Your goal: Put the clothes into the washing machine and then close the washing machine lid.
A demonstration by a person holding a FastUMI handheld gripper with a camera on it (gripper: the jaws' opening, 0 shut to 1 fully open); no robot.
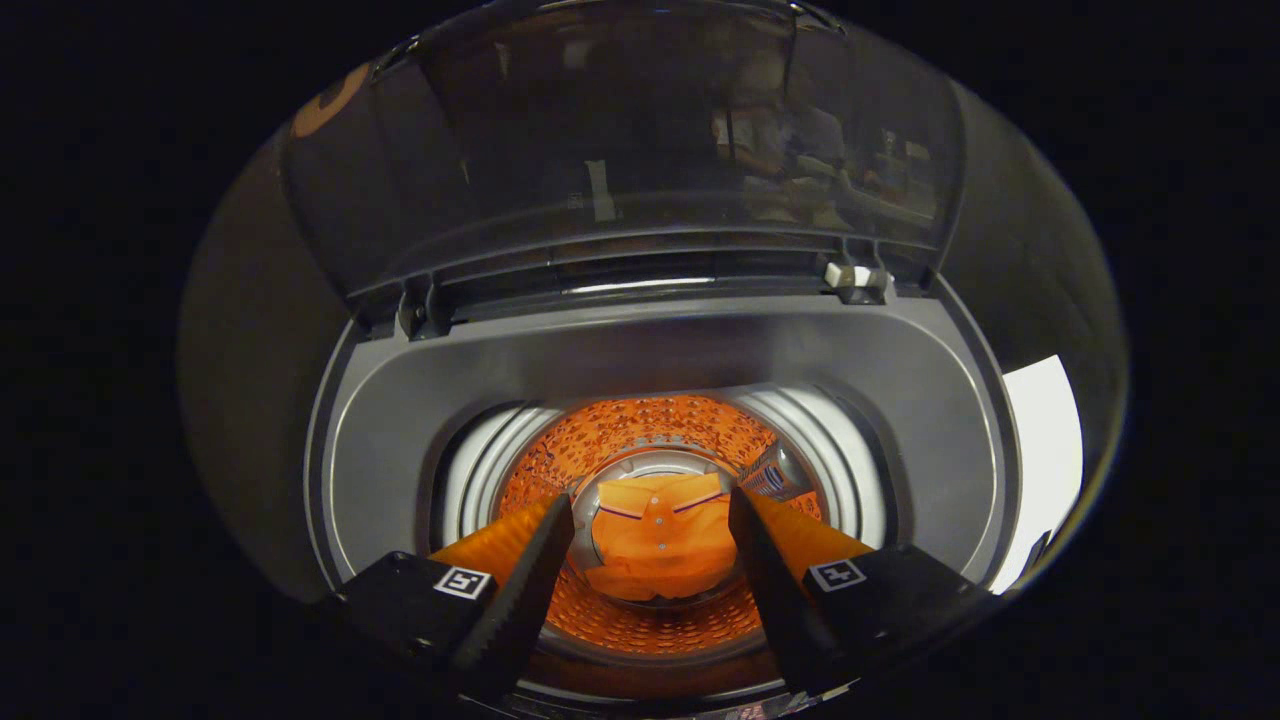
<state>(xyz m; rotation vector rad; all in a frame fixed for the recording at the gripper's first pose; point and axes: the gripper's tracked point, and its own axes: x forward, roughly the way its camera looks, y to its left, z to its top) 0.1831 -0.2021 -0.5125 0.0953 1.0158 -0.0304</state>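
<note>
the tool (pixel 650 545) is hanging over the mouth of the washing machine (pixel 400 440), pointing down into it, with its two fingers (pixel 525 580) spread wide apart and nothing between them. that wide gap is fitting for a load just let go, since neither finger is pressing on any cloth.

just beyond the fingertips, and seen through the gap between them, the orange shirt (pixel 660 545) is lying at the bottom of the drum (pixel 640 430). it is sitting flat and loosely folded, collar up, well below the tool and apart from it. the drum wall around it is glowing orange, likely from the cloth's colour bouncing off the metal.

further back, the grey rim of the machine is ringing the opening, and past that the clear lid (pixel 650 150) is standing upright on its hinges, tilted back and out of the way so the opening is free. judging by this, the clothes are in and the lid is not yet shut.
</note>
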